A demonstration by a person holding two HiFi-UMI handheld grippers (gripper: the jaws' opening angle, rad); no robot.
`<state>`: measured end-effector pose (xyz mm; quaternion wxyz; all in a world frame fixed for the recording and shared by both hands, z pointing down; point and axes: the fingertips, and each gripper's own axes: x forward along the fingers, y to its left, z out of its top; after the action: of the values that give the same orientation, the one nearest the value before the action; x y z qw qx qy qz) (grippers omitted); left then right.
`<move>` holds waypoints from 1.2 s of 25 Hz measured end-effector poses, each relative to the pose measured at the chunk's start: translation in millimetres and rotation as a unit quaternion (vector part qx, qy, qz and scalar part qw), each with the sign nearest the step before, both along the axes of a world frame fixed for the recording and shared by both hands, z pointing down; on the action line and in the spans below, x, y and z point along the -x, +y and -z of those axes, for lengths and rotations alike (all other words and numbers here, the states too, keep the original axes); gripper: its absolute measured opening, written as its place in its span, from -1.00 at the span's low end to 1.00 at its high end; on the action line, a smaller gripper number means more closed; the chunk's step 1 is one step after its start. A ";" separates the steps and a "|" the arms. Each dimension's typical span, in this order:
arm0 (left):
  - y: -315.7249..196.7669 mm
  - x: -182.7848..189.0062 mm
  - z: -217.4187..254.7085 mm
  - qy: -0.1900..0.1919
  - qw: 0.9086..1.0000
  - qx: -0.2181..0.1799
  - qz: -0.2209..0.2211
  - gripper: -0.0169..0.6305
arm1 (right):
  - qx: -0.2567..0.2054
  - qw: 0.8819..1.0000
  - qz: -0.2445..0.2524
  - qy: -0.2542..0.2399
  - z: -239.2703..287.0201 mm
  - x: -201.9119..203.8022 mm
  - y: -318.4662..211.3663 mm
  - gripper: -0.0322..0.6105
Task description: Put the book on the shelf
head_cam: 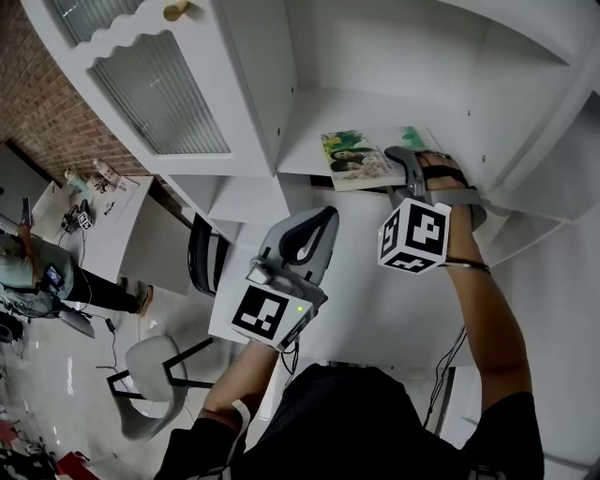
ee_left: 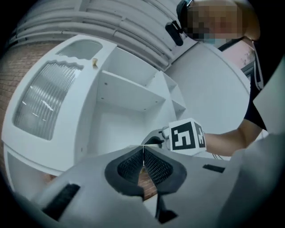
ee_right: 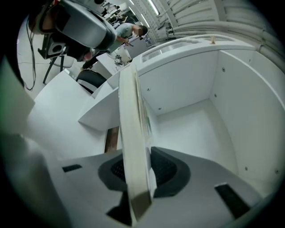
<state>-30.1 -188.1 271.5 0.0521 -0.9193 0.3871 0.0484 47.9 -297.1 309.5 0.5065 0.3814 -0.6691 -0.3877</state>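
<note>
The right gripper [ee_right: 141, 171] squeezes a thin, flat book [ee_right: 132, 129] at the smooth white shelf [ee_right: 196, 129]. The left gripper [ee_left: 143, 162] has its bumpy black pads [ee_left: 132, 167] pressed together.

1. The place looks like an office or a lab room with some home furniture in it.
2. A white cupboard [head_cam: 309, 84] with a ribbed glass door [head_cam: 159, 94] stands beside a brick wall [head_cam: 47, 103].
3. A white worktop [head_cam: 127, 234] carries small devices [head_cam: 80, 220], and a person [head_cam: 42, 277] is near it.
4. A grey swivel chair [head_cam: 150, 375] stands on the shiny floor [head_cam: 47, 375].
5. Long ceiling lamps [ee_right: 153, 6] show in the right gripper view.
</note>
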 end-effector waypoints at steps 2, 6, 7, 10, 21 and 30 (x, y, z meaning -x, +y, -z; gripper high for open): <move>-7.0 -20.5 0.1 0.004 1.000 0.007 -0.019 -0.89 | -0.005 1.000 0.000 0.002 0.3 0.4 0.0 -0.62; -28.2 -39.1 -3.0 0.010 0.999 0.012 -0.029 -0.89 | -0.013 1.000 0.004 0.001 0.6 0.9 0.1 -0.62; -32.0 -39.6 -1.5 0.014 0.999 0.015 -0.029 -0.89 | -0.017 1.000 0.005 0.002 0.7 1.3 0.1 -0.62; -40.3 -41.1 0.8 0.009 0.999 0.015 -0.027 -0.89 | -0.027 1.000 0.011 0.003 2.3 2.4 -0.1 -0.62; -52.6 -54.1 -1.4 0.009 0.999 0.008 -0.031 -0.89 | -0.006 1.000 0.009 -0.025 5.8 -11.6 5.8 -0.54; -72.5 -61.4 -14.9 -0.012 1.000 0.018 -0.009 -0.89 | 0.030 0.998 0.044 -0.044 3.0 -13.4 28.1 -0.43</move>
<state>31.3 -260.6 286.4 0.0397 -0.9241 0.3787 0.0307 61.3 -269.0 306.5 0.4707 0.3528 -0.7182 -0.3718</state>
